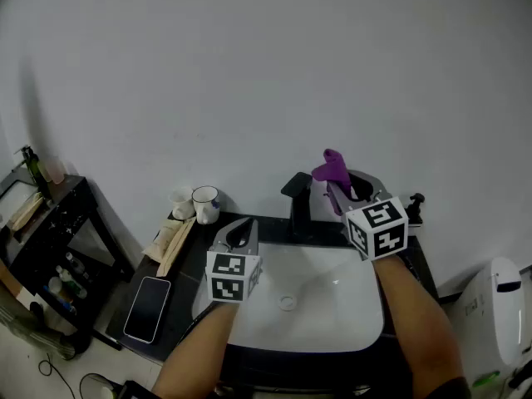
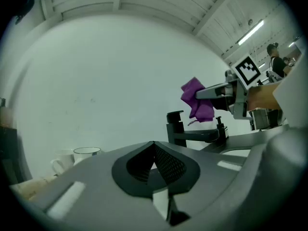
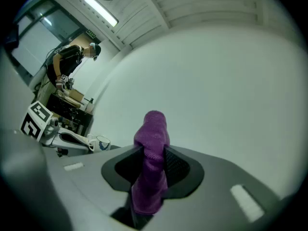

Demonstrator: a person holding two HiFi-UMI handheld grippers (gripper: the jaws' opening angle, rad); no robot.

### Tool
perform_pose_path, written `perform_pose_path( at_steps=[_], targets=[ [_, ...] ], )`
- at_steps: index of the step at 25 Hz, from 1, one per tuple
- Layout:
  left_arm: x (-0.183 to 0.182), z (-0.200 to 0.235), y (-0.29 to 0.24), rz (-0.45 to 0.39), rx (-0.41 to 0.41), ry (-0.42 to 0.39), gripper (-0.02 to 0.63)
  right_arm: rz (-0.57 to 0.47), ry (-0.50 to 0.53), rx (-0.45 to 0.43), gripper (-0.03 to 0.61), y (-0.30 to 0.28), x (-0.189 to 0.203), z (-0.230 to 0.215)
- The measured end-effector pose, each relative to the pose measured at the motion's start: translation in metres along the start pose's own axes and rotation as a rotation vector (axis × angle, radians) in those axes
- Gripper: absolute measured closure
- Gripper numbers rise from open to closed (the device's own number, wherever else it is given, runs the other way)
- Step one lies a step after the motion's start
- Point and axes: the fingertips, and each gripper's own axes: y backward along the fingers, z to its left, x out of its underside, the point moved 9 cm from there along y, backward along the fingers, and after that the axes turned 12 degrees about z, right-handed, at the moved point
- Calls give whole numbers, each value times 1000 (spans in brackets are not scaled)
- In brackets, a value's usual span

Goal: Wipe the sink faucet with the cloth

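Note:
A black faucet [image 1: 299, 206] stands at the back of the white sink [image 1: 332, 322]; in the left gripper view the faucet [image 2: 192, 131] shows with its spout pointing right. My right gripper [image 1: 339, 181] is shut on a purple cloth [image 1: 332, 167], held up above and just right of the faucet. In the right gripper view the cloth [image 3: 150, 170] stands bunched between the jaws of the right gripper [image 3: 153, 170]. My left gripper [image 1: 240, 238] hovers over the sink's left rim, jaws closed together with nothing in them; the left gripper [image 2: 154, 163] faces the faucet.
Two white mugs [image 1: 199, 204] and a bundle of wooden sticks [image 1: 173, 243] sit on the black counter [image 1: 174, 314] left of the sink, with a phone [image 1: 147, 308] nearer me. A black shelf unit [image 1: 50, 239] stands far left, a white toilet [image 1: 495, 322] far right.

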Motion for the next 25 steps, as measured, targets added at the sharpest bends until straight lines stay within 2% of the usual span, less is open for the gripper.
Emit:
perform_pose_path(
  at_steps=[5,10,16,19,25],
  targets=[
    [-2,1,0,-21,24,-1,597,118,94,-125,476,-37,-38,-4],
    [-11,1,6,-90,3,-49,597,205,224,-173,477,-61,-56,1],
    [-17,5,13,-154,47,-14,597,322,398,-201,480,-85,-60,16],
    [-17,4,14,-157,49,-31,597,392,474,-223,482,-95,-60,26],
    [-17,2,12,-146,41,-68,597,483,545,-285,483,-105,-60,39]
  ],
)
